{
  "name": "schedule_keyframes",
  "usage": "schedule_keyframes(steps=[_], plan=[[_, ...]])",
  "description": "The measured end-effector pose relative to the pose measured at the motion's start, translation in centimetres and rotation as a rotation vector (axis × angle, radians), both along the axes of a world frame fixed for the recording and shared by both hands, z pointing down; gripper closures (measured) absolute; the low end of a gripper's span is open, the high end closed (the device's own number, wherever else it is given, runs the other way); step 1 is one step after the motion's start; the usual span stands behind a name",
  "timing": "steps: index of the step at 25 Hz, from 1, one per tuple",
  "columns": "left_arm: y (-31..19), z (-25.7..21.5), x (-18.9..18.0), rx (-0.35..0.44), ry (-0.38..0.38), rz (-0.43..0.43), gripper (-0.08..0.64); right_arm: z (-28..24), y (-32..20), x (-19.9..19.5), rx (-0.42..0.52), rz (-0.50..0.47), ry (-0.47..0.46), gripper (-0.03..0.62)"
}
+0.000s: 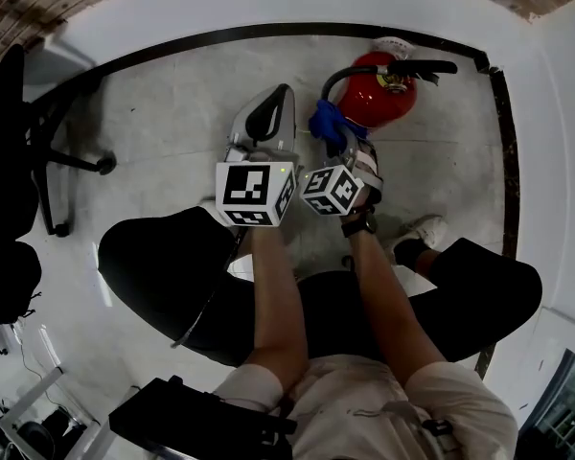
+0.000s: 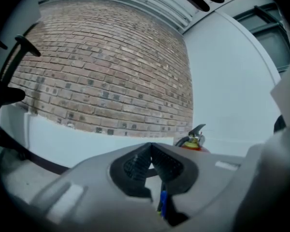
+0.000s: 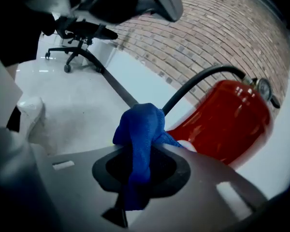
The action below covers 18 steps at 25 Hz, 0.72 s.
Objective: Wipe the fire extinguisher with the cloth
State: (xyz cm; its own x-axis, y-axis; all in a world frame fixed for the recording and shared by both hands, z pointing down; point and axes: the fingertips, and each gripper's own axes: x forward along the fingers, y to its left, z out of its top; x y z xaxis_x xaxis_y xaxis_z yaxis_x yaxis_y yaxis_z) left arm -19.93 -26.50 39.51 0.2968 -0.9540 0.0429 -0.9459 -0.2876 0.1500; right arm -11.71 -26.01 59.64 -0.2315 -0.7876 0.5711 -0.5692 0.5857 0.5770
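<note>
Left hand-held gripper: jaws pressed together with nothing between them; aimed left of the target.
Right hand-held gripper: clenched on the blue cloth; the nearer of the two.
Fire extinguisher: on the floor by the wall, just ahead and right of the cloth. It is apparently upright; contact unconfirmed.
Hose: black, arcing behind the cloth.
Writing: none legible.

Pale grey polished floor. Ahead of the left gripper, a brick wall with a white lower band. A black office chair stands to its left.
</note>
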Motion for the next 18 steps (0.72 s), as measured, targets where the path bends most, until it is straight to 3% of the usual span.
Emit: schedule_keyframes(steps=[7, 12, 18], plan=[[-0.2, 1.5, 0.1, -0.04, 0.004, 0.014, 0.56, 11.0, 0.1, 0.2, -0.148, 0.049, 0.061, 0.52], [0.0, 1.2, 0.6, -0.06, 0.06, 0.048, 0.56, 16.3, 0.1, -0.2, -0.287, 0.058, 0.106, 0.52], [-0.3, 1.8, 1.2, -0.074, 0.012, 0.079, 0.56, 23.7, 1.8, 1.5, -0.515, 0.096, 0.169, 0.517]])
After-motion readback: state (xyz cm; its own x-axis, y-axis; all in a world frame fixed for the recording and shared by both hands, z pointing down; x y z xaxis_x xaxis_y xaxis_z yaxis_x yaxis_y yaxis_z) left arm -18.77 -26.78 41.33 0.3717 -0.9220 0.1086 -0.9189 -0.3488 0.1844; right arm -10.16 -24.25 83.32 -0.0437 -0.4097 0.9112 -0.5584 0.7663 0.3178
